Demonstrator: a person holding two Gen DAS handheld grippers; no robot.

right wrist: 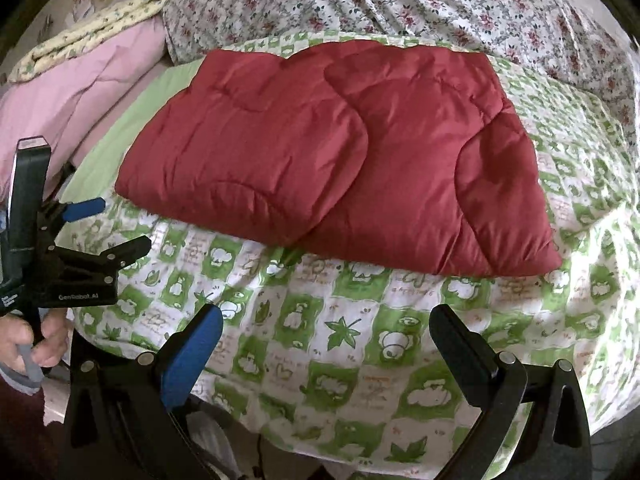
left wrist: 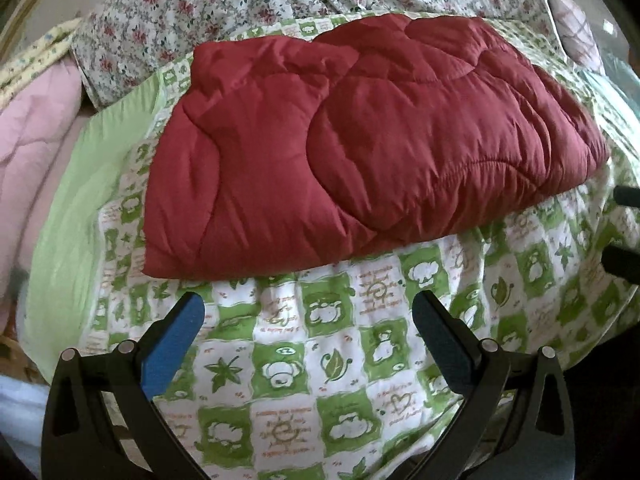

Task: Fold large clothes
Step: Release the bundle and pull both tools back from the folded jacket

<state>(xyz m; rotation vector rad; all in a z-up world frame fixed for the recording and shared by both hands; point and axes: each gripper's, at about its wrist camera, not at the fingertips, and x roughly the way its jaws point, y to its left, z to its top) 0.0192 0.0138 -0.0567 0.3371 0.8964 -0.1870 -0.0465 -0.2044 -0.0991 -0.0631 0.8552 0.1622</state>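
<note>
Scanning from the left edge, I note a pink quilt point(right wrist: 76, 92) stacked beside the work area, with a yellow-patterned cloth point(right wrist: 92, 20) on top of it. Neither belongs to the current fold, as far as I can judge.

My left gripper point(left wrist: 308, 316) hovers over the near part of the green-checked bedcover point(left wrist: 320, 360). Its jaws stand wide apart and grip nothing. In the right wrist view this tool point(right wrist: 120, 224) appears at the left edge, held by a hand point(right wrist: 36, 340), well apart from the garment.

At centre lies the red quilted garment point(right wrist: 340, 160), resting flat on the bedcover. It presents as a compact rectangular bundle. One padded layer overlaps the other along a curved edge, and the near edge is thick and rounded, consistent with several layers stacked. I judge the main folds complete. I cannot tell from these views whether sleeves or a hood are tucked inside.

My right gripper point(right wrist: 328, 332) also hovers over the bedcover, near the front edge of the bundle but not touching it. Jaws wide apart, nothing held.

Behind and to the right runs a floral sheet point(right wrist: 400, 4), not involved.

Assessment: task appears near its end. Remaining work, if any: one further halving to reduce the footprint, or squaring the slightly uneven right corner point(right wrist: 552, 260). Both tools are free for either action.
</note>
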